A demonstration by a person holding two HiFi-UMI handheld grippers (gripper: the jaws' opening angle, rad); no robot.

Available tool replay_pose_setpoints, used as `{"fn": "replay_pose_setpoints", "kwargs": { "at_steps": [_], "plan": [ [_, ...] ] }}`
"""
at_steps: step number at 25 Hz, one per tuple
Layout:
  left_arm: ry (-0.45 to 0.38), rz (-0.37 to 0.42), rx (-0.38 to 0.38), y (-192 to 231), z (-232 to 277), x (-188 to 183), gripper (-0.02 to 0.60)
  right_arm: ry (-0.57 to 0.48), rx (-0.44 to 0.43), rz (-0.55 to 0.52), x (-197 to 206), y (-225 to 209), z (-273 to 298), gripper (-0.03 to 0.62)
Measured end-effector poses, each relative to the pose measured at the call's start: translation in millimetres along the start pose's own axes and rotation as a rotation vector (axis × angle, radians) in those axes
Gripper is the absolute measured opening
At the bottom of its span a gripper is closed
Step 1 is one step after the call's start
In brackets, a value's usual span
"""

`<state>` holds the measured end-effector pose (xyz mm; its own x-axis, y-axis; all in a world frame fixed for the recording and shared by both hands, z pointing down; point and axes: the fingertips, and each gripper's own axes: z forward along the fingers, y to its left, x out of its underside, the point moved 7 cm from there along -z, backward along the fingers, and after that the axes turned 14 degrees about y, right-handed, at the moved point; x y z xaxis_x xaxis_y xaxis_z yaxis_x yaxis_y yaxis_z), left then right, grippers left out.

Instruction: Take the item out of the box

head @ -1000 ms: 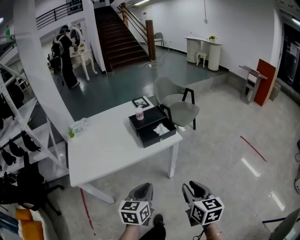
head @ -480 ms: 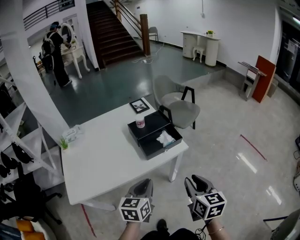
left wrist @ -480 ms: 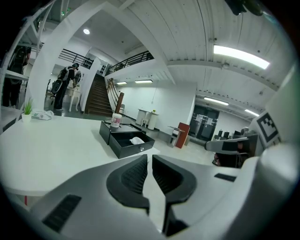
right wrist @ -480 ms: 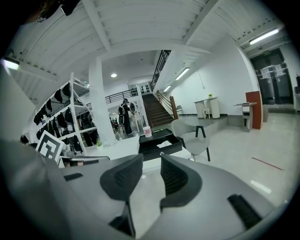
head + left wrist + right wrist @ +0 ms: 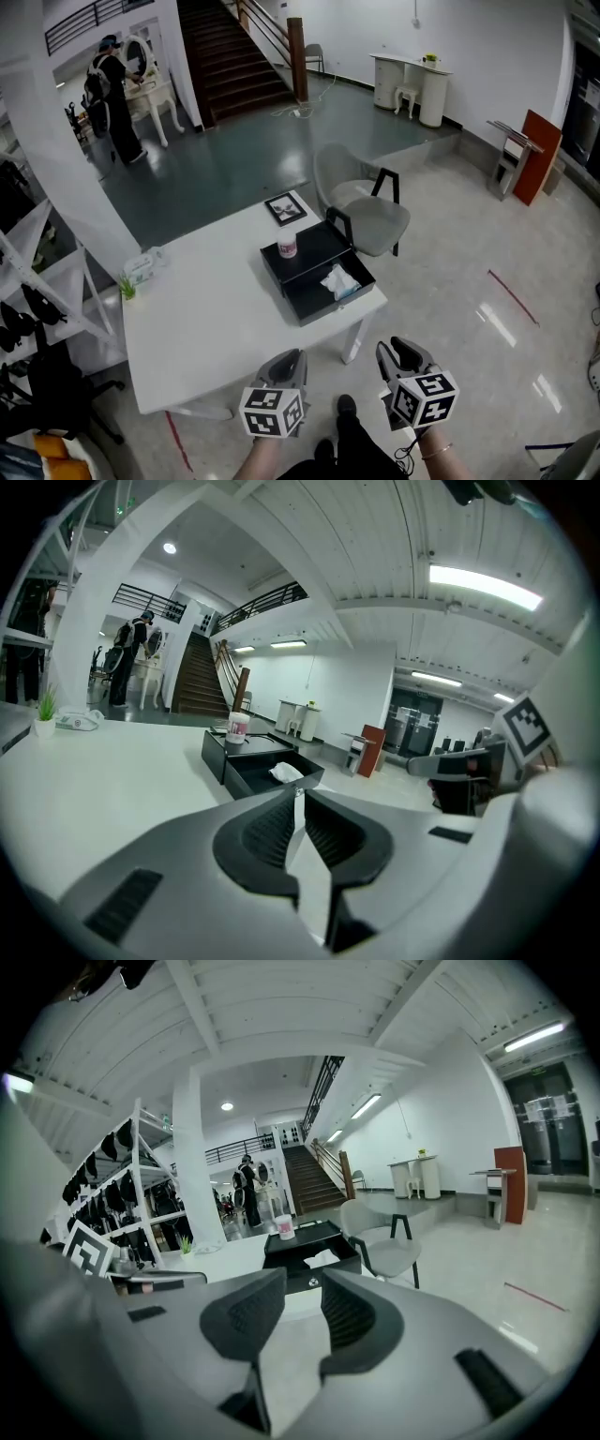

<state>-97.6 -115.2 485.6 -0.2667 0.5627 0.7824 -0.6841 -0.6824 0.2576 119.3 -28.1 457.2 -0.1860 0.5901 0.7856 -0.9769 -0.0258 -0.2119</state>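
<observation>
You're holding both grippers low at the bottom of the head view, short of the white table and touching nothing.

The left gripper is sitting bottom centre. Its own view is showing the jaws pressed together at the tips, only a thin slit between the ribbed pads, and nothing pinched.

The right gripper is sitting just right of it. Its jaws are standing partly spread with a clear gap, nothing between the pads, and the far-off box is showing through the gap.

The black box is resting at the table's right end, mid-frame, with its drawer-like front part standing open toward the lower right. The crumpled white item is lying inside that open part, well apart from both grippers. I can't tell whether it's paper or cloth.

A small white cup with a pink label is standing upright on the box's closed top, at its left corner. A framed picture is lying flat on the table just above the box. A grey chair is standing right of the table. A person is standing far off in the upper left.
</observation>
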Motion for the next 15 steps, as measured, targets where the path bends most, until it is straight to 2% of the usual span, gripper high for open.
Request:
{"fn": "replay_pose_setpoints", "kwargs": {
  "at_steps": [15],
  "plan": [
    [-0.009,-0.044,-0.094,27,56,-58,0.030,0.028,-0.090,-0.096,-81,-43,93,0.109]
  ]
}}
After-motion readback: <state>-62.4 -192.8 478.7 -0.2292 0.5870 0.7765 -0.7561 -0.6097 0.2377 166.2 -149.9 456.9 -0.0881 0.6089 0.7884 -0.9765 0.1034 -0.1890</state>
